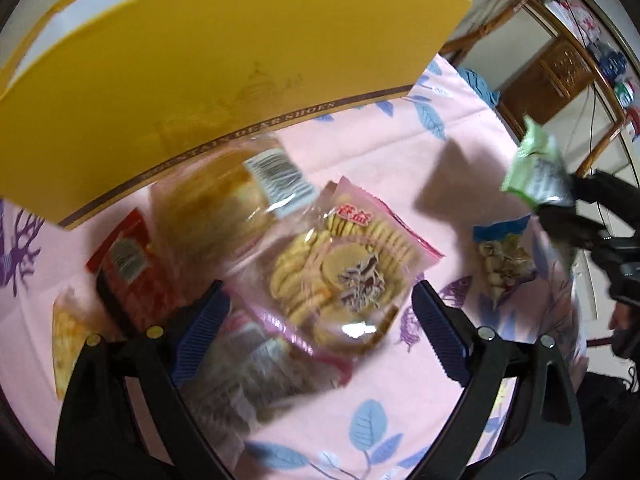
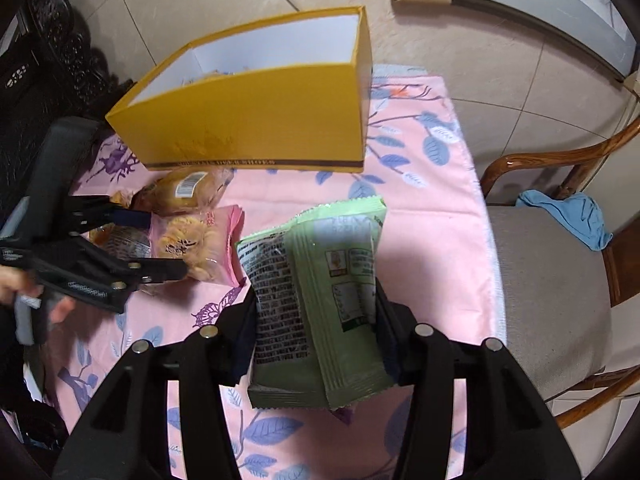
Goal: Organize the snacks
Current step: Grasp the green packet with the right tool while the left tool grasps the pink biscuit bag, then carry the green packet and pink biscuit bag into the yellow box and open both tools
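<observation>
A yellow shoe box (image 2: 256,120) stands open on the pink floral cloth (image 2: 420,216); it also shows in the left wrist view (image 1: 208,64). My right gripper (image 2: 316,308) is shut on a green snack packet (image 2: 320,304) and holds it above the cloth, in front of the box. The packet shows in the left wrist view (image 1: 536,168) at the right. My left gripper (image 1: 320,320) is open, its jaws on either side of a pink biscuit packet (image 1: 340,268). That gripper (image 2: 168,244) and packet (image 2: 196,244) show at the left in the right wrist view.
Beside the biscuits lie a bread bun packet (image 1: 224,196), a red packet (image 1: 128,268), a yellow-orange packet (image 1: 64,340), a dark cookie packet (image 1: 256,376) and a small blue-topped nut packet (image 1: 504,260). A wooden chair (image 2: 552,280) with a blue cloth (image 2: 572,220) stands at the right.
</observation>
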Motion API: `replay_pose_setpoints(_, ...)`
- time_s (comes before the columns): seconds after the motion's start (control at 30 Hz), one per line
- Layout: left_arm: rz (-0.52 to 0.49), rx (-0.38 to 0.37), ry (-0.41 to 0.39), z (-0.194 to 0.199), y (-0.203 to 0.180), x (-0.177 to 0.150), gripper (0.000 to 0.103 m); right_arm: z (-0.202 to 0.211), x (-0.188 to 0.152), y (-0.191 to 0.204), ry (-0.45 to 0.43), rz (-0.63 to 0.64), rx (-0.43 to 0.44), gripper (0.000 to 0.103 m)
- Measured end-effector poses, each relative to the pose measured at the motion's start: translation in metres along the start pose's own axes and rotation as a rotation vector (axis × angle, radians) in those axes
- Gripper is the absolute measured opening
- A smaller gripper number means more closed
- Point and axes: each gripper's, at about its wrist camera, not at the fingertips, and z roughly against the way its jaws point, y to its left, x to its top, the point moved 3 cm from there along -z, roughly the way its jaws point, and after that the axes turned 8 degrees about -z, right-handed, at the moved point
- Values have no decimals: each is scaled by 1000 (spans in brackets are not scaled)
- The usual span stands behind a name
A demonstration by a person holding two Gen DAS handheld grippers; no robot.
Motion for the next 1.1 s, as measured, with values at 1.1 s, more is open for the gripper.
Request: replay_pose_setpoints(1.1,327,102,-223,59,-36,-67,54,13,-7,34,-3,32,72,52)
